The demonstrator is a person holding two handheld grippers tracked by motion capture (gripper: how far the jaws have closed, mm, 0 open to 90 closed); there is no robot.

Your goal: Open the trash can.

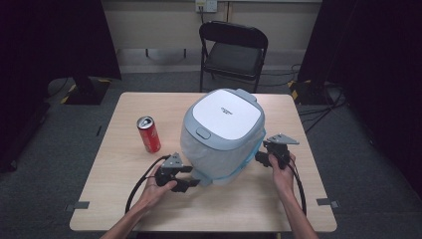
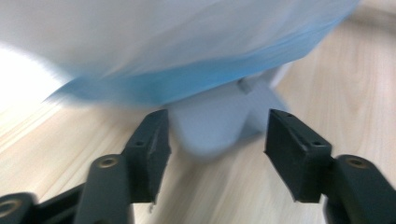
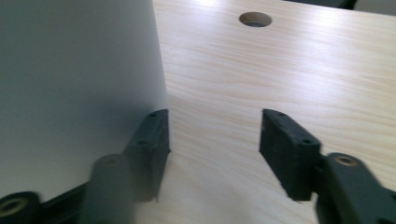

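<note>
Lidded bin (image 1: 222,134), lid closed, contents unseen, wrapped in a blue-edged bag (image 1: 234,172). Left gripper (image 1: 191,177) and right gripper (image 1: 262,155) flank its base, jaws apart, gripping nothing.

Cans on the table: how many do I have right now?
1. A red soda can stands upright on the table, left of the white-lidded bin and apart from it. Another could be hidden behind the bin.

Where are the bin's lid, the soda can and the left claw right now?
Bin lid (image 1: 226,113): high view, middle of its white top panel.
Soda can (image 1: 149,135): high view, red side wall.
Left claw (image 2: 217,135): left gripper view, midway between its fingertips.
</note>
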